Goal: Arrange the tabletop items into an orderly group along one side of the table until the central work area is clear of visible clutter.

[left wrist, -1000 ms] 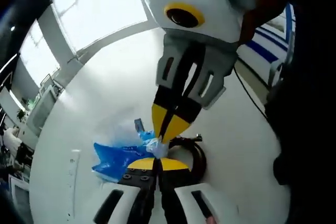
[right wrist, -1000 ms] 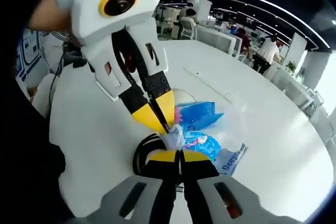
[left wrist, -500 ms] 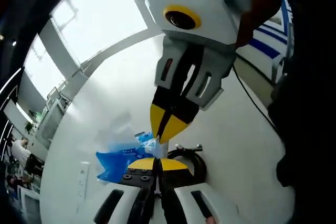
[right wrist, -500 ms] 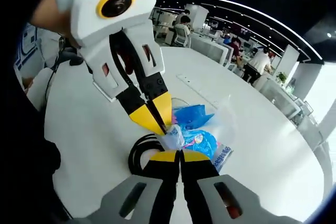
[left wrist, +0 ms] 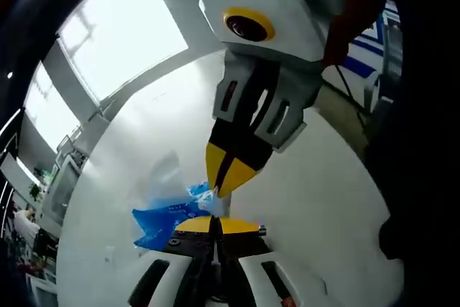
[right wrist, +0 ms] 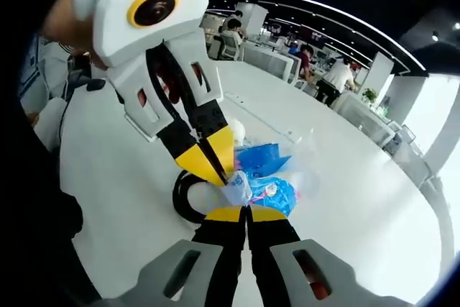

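A clear plastic bag (right wrist: 277, 193) with blue packets inside hangs above the white table (right wrist: 122, 177). Both grippers pinch its twisted top from opposite sides. In the right gripper view my right gripper (right wrist: 246, 211) is shut on the bag's neck, and the left gripper (right wrist: 221, 175) comes down from the upper left, shut on the same neck. In the left gripper view my left gripper (left wrist: 215, 221) holds the bag (left wrist: 169, 213) from below, with the right gripper (left wrist: 223, 189) shut just above it. A black cable coil (right wrist: 187, 195) lies on the table under the bag.
A small white round object (right wrist: 234, 131) sits on the table behind the bag. Beyond the table's far edge are desks with several people (right wrist: 334, 77). Bright windows (left wrist: 115, 41) stand past the table (left wrist: 316, 177) in the left gripper view.
Both grippers have risen together with the bag, so the table and the cable coil sit further below. The jaws have stayed shut on the bag's neck.
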